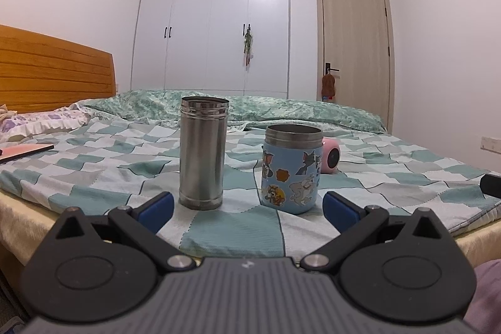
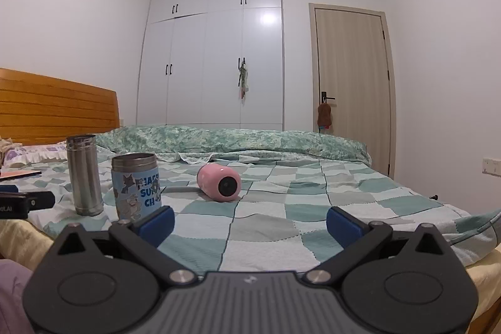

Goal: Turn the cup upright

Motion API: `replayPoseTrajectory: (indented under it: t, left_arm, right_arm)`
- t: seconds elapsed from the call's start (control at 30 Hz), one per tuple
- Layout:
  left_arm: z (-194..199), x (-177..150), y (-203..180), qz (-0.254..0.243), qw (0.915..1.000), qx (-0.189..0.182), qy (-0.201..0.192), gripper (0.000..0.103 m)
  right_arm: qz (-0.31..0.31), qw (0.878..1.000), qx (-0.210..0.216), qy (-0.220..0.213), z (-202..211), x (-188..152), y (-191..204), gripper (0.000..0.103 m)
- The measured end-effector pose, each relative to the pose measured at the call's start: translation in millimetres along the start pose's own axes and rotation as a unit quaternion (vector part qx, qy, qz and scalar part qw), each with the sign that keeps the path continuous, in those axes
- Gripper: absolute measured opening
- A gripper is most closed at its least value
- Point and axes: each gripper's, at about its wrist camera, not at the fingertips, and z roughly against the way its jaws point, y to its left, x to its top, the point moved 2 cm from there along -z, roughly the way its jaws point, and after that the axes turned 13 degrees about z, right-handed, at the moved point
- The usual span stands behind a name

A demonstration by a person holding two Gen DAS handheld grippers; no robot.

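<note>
A pink cup (image 2: 219,182) lies on its side on the checked bedspread (image 2: 281,218), its dark open mouth facing me; it peeks out behind the blue cup in the left wrist view (image 1: 330,158). A tall steel cup (image 1: 202,153) and a blue cartoon cup (image 1: 291,169) stand upright, mouths up; both also show at the left of the right wrist view, the steel cup (image 2: 84,174) and the blue cup (image 2: 136,185). My left gripper (image 1: 247,208) is open and empty just in front of those two. My right gripper (image 2: 250,223) is open and empty, short of the pink cup.
A wooden headboard (image 1: 47,68) and pillows (image 1: 34,121) are at the left, a folded green quilt (image 2: 250,140) at the far side. A pink flat item (image 1: 22,151) lies on the bed at the left. White wardrobe (image 2: 213,58) and door (image 2: 350,89) stand behind.
</note>
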Motion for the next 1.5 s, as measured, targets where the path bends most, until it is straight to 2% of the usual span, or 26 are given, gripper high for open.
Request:
replayPoseTrajectory:
  t: [1.5]
  left_arm:
    - [0.1, -0.5, -1.3, 0.000, 1.0000, -0.007, 0.000, 0.103]
  right_arm:
    - [0.003, 1.000, 0.001, 0.001, -0.4, 0.0, 1.5, 0.103]
